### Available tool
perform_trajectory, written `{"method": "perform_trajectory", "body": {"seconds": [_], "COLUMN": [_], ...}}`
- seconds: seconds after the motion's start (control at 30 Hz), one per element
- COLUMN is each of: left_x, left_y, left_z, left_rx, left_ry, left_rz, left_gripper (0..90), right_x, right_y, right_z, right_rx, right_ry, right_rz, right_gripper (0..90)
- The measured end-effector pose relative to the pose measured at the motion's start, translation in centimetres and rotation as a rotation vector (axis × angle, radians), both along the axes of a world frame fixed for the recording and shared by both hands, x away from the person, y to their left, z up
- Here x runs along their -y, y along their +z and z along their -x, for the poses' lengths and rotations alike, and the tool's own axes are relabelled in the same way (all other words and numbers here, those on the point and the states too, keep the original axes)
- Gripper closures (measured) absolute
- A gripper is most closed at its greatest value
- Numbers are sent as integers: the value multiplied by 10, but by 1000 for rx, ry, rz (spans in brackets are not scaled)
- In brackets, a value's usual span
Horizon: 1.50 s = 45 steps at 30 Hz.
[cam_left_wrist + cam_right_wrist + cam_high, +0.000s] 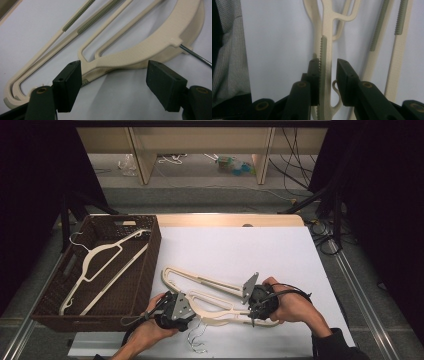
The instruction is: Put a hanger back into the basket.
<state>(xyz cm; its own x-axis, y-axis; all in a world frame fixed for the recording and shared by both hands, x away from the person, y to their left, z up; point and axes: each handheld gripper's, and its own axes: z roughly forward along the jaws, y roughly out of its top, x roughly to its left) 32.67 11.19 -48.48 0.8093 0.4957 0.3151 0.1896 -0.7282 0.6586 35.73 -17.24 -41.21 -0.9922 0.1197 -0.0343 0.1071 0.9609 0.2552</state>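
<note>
Right gripper (328,83) jaws are nearly closed around a hanger (325,75); left gripper (113,86) is open. Snagging on the stacked hanger (200,281) is risked.

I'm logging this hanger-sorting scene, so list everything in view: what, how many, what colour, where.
Hangers on table: two as far as I can tell, cream plastic with grey ribbed grip strips, lying overlapped on the white table top between the grippers.
Hanger in basket: one, cream, lying slantwise inside.
Basket: one, dark brown woven, at the table's left edge.
Table: one, white top, pale wooden strip at the far edge.
Clutter on the floor: cables and small items beyond the table; too small to identify.
Left gripper: black jaws spread wide, astride a hanger's curved shoulder.
Right gripper: black jaws slightly apart around a ribbed hanger bar.
Hands: two, one holding each gripper.
</note>
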Motion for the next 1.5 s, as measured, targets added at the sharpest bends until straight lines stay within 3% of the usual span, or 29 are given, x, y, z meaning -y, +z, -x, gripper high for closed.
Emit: {"method": "perform_trajectory", "body": {"seconds": [0.17,0.27,0.3,0.33,0.5,0.6,0.77,0.93,0.97,1.1,1.17,1.3,1.43,1.47,1.5], "left_x": [4,5,7,7,13,15,18,20,22,26,28,35,40,41,42], "left_y": [2,5,6,6,7,8,12,12,14,18,18,24,30,32,35], "left_z": [0,1,1,1,1,1,-1,-1,-2,0,0,-1,-2,-4,-5], "left_rx": [5,18,28,28,53,70,100,127,123,156,149,188,220,226,241], "left_ry": [-15,-54,-98,-98,-243,-294,-391,-434,-475,-505,-513,-548,-556,-559,-561], "left_rz": [-9,9,20,20,-12,-16,-62,-83,-105,-138,-144,-183,-176,-177,-173], "left_gripper": [272,280,283,296,387,456,562,612,622,666,676,716,751,771,771], "right_x": [0,1,2,2,8,12,15,19,19,22,23,32,38,42,42], "right_y": [-1,-1,-2,-2,-5,-5,-5,-4,-4,-5,-4,-7,-11,-13,-13], "right_z": [0,0,0,0,0,-1,-2,-3,-3,-4,-4,-10,-13,-16,-16], "right_rx": [-1,-5,-16,-16,-28,-32,-36,-46,-47,-46,-52,-63,-72,-91,-91], "right_ry": [9,15,21,21,17,12,18,23,22,23,12,-3,-21,-61,-61], "right_rz": [-2,-10,-14,-14,-19,-24,-30,-38,-40,-45,-35,-70,-71,-82,-82], "right_gripper": [740,739,739,739,738,738,738,738,737,737,737,734,734,731,731]}}
